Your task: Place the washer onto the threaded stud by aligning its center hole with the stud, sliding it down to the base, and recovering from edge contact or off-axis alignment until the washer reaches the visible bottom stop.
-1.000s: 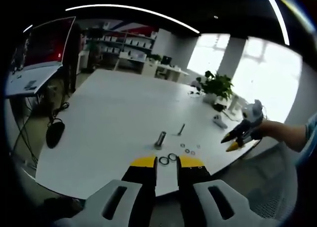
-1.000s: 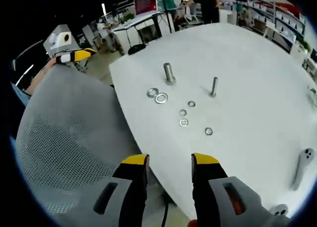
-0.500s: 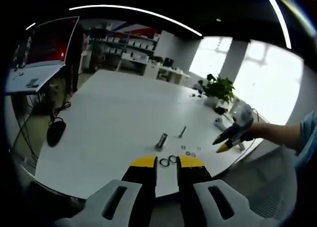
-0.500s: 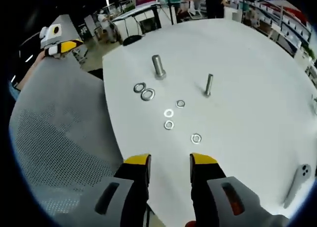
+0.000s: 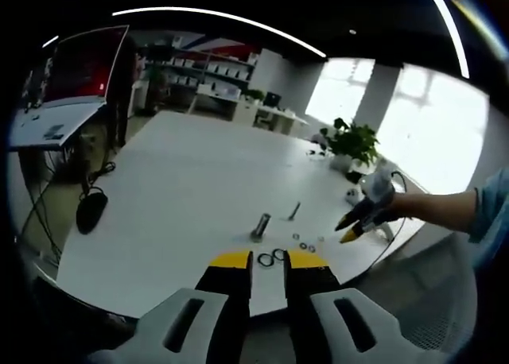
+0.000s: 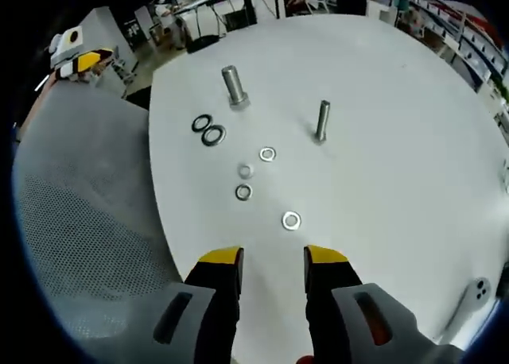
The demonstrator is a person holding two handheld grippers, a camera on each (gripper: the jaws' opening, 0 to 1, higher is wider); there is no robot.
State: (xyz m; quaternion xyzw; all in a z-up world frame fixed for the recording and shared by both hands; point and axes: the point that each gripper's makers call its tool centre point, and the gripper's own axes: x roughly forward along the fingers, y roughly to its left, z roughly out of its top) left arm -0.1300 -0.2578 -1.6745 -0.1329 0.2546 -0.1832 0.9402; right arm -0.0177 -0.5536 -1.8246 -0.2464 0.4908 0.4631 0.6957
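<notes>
Steel parts lie scattered on the white table (image 6: 382, 102): in the right gripper view a thick stud (image 6: 233, 87) stands upper left of centre, a thinner threaded stud (image 6: 322, 122) stands to its right, two large dark washers (image 6: 207, 129) touch each other left of centre, and four small washers lie apart from one another below them, the nearest small washer (image 6: 291, 220) just above the jaws.

The right hand-held gripper (image 6: 273, 261) has its yellow-tipped jaws parted with nothing between them. The left hand-held gripper (image 5: 269, 262) is likewise parted and empty, low in the left gripper view, with the large washers just beyond its tips.

No washer is picked up yet, so the step in hand seems to be the approach. To do it well, pinch the nearest small washer by its rim, leaving the hole free, then carry it level over whichever stud its hole fits and lower it straight down. If an edge catches on the threads, lift slightly and re-centre rather than push.
</notes>
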